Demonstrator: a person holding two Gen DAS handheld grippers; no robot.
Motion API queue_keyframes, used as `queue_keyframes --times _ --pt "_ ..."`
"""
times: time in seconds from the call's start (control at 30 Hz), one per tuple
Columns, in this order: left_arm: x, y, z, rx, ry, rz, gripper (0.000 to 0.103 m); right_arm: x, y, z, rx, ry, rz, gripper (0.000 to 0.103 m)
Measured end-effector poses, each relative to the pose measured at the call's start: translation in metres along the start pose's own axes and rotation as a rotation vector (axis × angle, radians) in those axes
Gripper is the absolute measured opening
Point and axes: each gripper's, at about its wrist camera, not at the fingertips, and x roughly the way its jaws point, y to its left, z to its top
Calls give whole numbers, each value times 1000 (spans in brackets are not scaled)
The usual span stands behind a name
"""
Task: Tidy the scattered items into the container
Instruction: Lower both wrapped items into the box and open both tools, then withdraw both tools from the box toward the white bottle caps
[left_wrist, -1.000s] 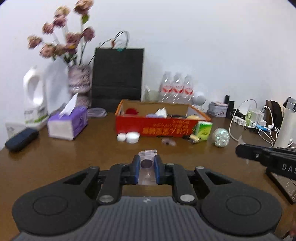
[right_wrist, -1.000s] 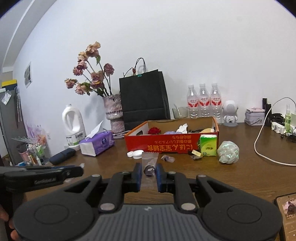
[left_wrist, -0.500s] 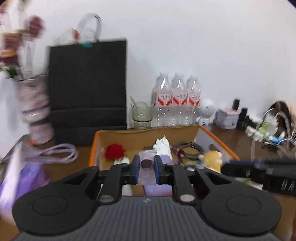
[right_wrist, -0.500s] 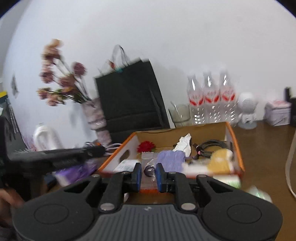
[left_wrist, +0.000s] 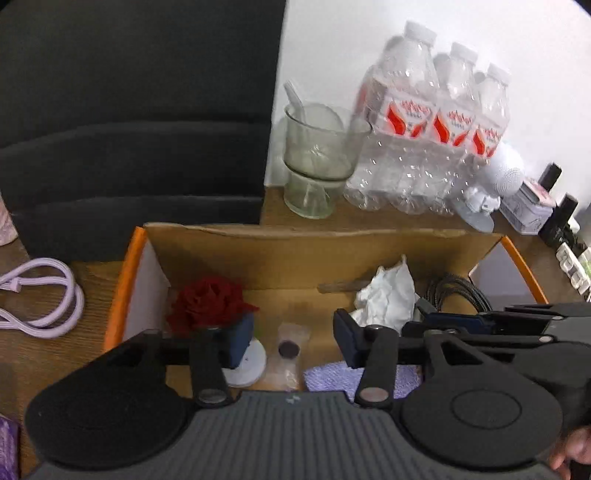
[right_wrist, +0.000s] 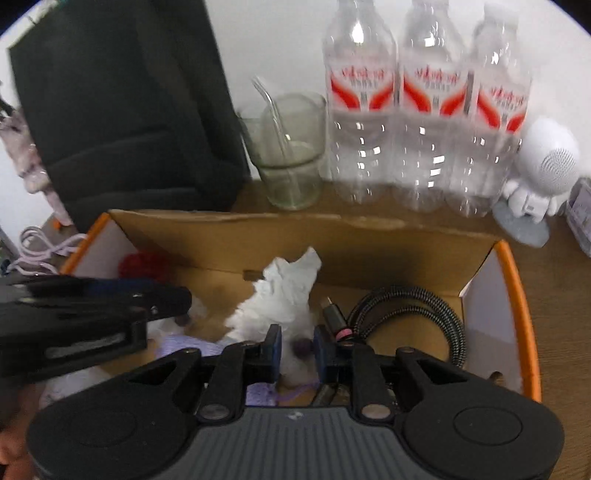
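Observation:
Both grippers hang over the cardboard box (left_wrist: 127, 280) with the orange rim (right_wrist: 517, 295). My left gripper (left_wrist: 291, 341) has its jaws spread and opening. A clear packet with a dark disc (left_wrist: 288, 350) sits loose between them, touching neither pad, above the box floor. My right gripper (right_wrist: 297, 347) still has a small clear packet with a dark purple piece (right_wrist: 301, 345) between its pads, and its jaws are opening. In the box lie a red flower (left_wrist: 210, 302), crumpled white tissue (right_wrist: 284, 291), a black braided cable (right_wrist: 417, 314), a purple cloth (left_wrist: 332, 373) and a white cap (left_wrist: 251, 363).
Behind the box stand a black paper bag (left_wrist: 140, 110), a glass with a straw (left_wrist: 317, 162), three water bottles (right_wrist: 424, 110) and a white robot figure (right_wrist: 539, 173). A lilac cable (left_wrist: 48, 295) lies left of the box on the wooden table.
Both grippers swept forward from over the table to above the box and tipped downward. The left jaws spread and let go of their packet; the right jaws widened slightly.

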Motion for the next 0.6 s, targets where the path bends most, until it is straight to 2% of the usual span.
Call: queue_keyframes --times 0.13,0.27,0.4,0.6 --pt "-16 9 -2 -28 14 12 49 -26 -8 2 61 -52 24 51" --pt "-42 11 -13 -43 31 50 51 -64 -12 -3 78 -83 27 53" --pt "-75 8 -27 -53 33 82 59 -99 -6 -23 60 -99 39 68" --pt "-130 -2 -58 -26 -33 73 66 -141 2 -58 20 -121 43 69"
